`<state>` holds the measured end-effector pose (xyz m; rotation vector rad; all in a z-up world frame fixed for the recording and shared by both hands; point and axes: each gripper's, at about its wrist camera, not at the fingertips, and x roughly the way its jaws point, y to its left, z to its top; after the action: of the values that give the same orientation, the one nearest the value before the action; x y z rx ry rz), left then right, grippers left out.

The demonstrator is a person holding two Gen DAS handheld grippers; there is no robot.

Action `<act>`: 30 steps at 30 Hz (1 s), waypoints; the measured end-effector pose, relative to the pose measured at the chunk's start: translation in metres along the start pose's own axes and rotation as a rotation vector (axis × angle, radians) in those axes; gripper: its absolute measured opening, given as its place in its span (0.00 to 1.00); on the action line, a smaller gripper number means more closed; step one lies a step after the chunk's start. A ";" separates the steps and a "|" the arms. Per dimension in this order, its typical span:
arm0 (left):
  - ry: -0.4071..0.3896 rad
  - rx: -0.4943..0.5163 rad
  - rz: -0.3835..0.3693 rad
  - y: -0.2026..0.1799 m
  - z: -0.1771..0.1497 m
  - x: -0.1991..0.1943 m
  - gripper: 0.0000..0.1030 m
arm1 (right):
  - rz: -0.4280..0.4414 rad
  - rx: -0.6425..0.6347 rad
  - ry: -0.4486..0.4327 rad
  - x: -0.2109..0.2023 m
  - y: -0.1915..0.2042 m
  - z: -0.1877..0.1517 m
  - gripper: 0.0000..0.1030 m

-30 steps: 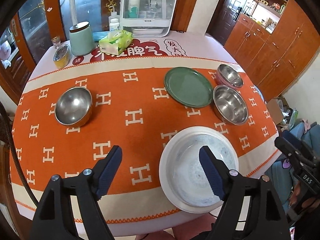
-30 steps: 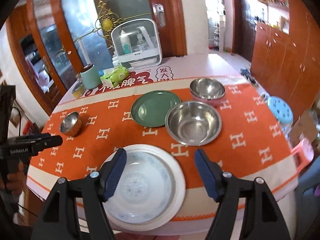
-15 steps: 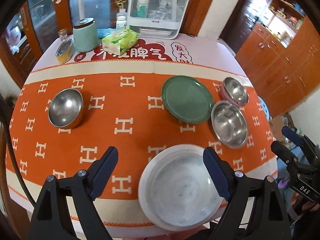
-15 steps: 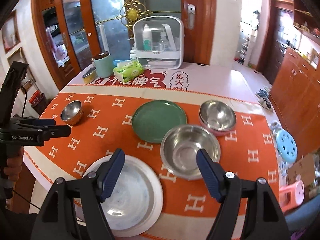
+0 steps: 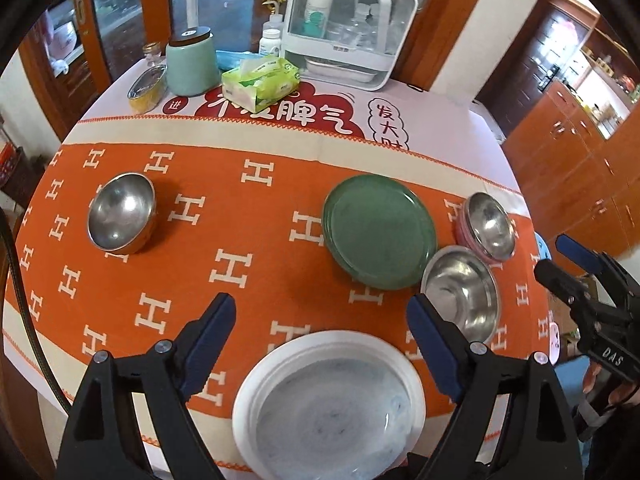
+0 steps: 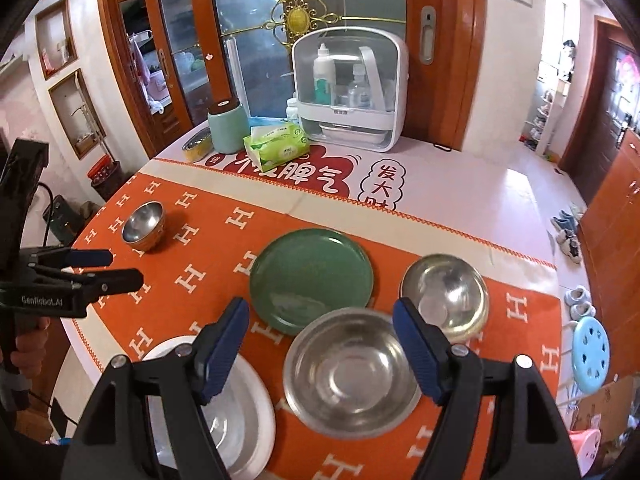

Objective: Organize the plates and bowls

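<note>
Tongs are being held apart, empty: left tongs [image 5: 322,322] above white plate [image 5: 328,404] at near surface edge, right tongs [image 6: 320,326] above large steel bowl [image 6: 352,372] beside green plate [image 6: 312,278].

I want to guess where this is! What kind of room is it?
Probably a home dining room: a table with plates and bowls like the green plate, a glass-door cabinet, and shoes by the door.

White plate [image 5: 328,404], green plate [image 5: 379,231], three steel bowls [image 5: 460,296] upright, unstacked
</note>
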<state>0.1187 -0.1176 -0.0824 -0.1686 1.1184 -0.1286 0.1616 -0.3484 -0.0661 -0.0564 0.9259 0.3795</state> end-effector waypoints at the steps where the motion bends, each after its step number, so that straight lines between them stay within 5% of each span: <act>1: 0.001 -0.008 0.005 -0.002 0.002 0.004 0.84 | 0.008 0.003 0.006 0.004 -0.004 0.002 0.72; 19: 0.074 -0.108 0.055 -0.017 0.023 0.077 0.84 | 0.221 0.238 0.116 0.091 -0.071 0.009 0.72; 30: 0.165 -0.177 0.068 -0.015 0.026 0.132 0.84 | 0.278 0.275 0.194 0.132 -0.076 0.004 0.72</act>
<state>0.1987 -0.1549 -0.1845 -0.2814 1.2991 0.0181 0.2620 -0.3796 -0.1760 0.2946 1.1748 0.5061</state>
